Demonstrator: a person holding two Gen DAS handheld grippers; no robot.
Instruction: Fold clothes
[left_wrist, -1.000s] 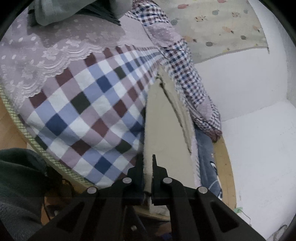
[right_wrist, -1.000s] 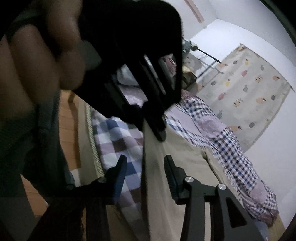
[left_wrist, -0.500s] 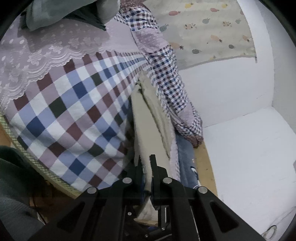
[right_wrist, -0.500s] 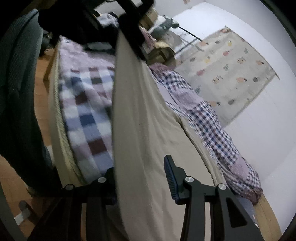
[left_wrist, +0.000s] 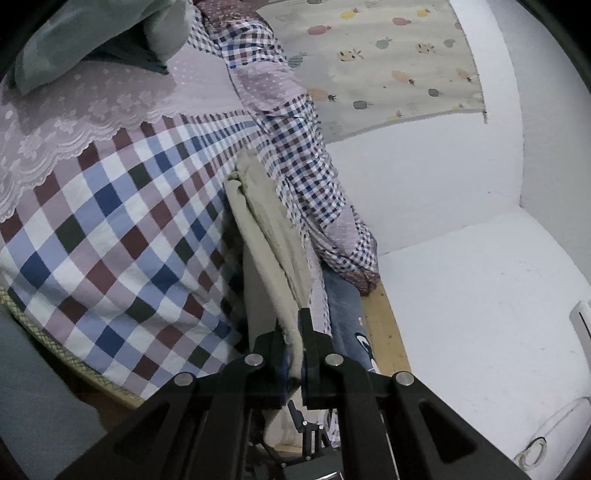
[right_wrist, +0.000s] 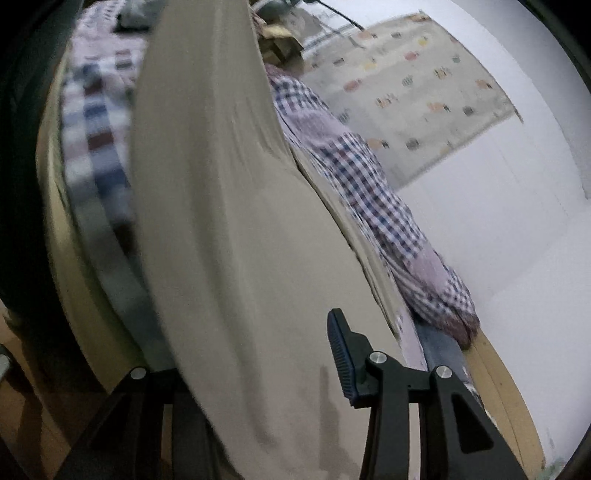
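Pinched between the closed fingers of the left gripper: the edge of a beige garment, running up toward 12 o'clock over the checked bedspread and ending in a bunched tip near the middle of the view. At 1 o'clock beside it, touching along its length, a small-check shirt with mauve dotted patches; just under that at 5 o'clock, blue denim against the bed's wooden edge. At 10 o'clock a lace-trimmed mauve cover with a grey-green pillow on it; at 1 o'clock a fruit-print cloth on the white wall. In the right wrist view, blurred: right gripper standing part-spread, the beige garment draped across the gap and hiding the left finger, clear of the ribbed right finger pad; whether anything is pressed, impossible to tell. Against a second ago: no more dark gripper and hand filling the top of the right view, only cloth stretching away to 12 o'clock; in the left view, garment narrower and more bunched, grip unchanged.
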